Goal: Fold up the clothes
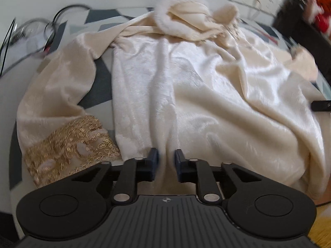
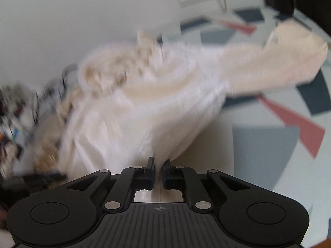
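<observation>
A patterned cover [image 1: 97,95] lies under a cream robe [image 1: 206,95], spread out but rumpled, hood [image 1: 186,18] at the far end, one sleeve with a gold lace cuff [image 1: 68,150] lying out to the left. Both claws pinch the near hem: the left gripper [image 1: 166,159] is closed on a raised ridge of fabric, the right gripper [image 2: 158,168] closed on a bunched edge. The plush cloth looks slippery and only a thin pinch is held, so a quick lift could pull it free. Uneven pulling would likely skew the fold, and the loose sleeve may drag underneath.
</observation>
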### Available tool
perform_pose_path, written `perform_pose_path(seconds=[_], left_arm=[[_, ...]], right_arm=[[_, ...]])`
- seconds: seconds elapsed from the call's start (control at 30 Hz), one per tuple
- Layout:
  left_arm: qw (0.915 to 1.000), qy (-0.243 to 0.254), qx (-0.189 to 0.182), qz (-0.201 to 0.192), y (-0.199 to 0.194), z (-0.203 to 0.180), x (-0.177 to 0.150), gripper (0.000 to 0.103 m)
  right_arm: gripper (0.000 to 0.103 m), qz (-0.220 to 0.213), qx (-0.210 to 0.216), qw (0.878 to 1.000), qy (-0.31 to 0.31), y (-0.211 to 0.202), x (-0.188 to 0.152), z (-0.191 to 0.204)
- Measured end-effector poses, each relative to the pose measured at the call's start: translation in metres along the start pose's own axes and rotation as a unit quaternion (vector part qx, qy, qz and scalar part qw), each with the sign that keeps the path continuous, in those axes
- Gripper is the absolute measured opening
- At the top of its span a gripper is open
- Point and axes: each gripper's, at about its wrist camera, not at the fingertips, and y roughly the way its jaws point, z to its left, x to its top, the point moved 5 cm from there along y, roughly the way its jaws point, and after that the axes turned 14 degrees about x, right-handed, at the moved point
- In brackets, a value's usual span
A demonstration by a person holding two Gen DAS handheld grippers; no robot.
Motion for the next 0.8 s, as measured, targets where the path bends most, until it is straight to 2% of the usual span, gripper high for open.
perform_pose_path(seconds=[0.13,0.3,0.43,0.67,0.73,0.8], left_arm=[[0.9988,-0.049,-0.001,0.002,0.012,0.012,0.009,0.014],[0.9989,-0.041,0.018,-0.012,0.021,0.001,0.028,0.014],[0.9988,-0.031,0.028,-0.023,0.032,-0.010,0.048,0.014],[0.9977,-0.017,0.048,-0.044,0.067,-0.023,0.109,0.014],[0.9967,-0.007,0.064,-0.050,0.079,-0.029,0.134,0.014],[0.9952,-0.001,0.081,-0.055,0.090,-0.032,0.154,0.015]], right_arm=[[0.007,-0.040,-0.008,0.999,-0.001,-0.011,0.028,-0.004],[0.007,-0.072,-0.018,0.997,0.004,-0.017,0.058,-0.020],[0.006,-0.087,-0.026,0.996,0.007,-0.007,0.080,-0.040],[0.007,-0.110,-0.027,0.993,0.006,0.029,0.135,-0.070],[0.007,-0.121,-0.040,0.992,0.008,0.045,0.150,-0.076],[0.011,-0.122,-0.075,0.990,0.006,0.061,0.162,-0.082]])
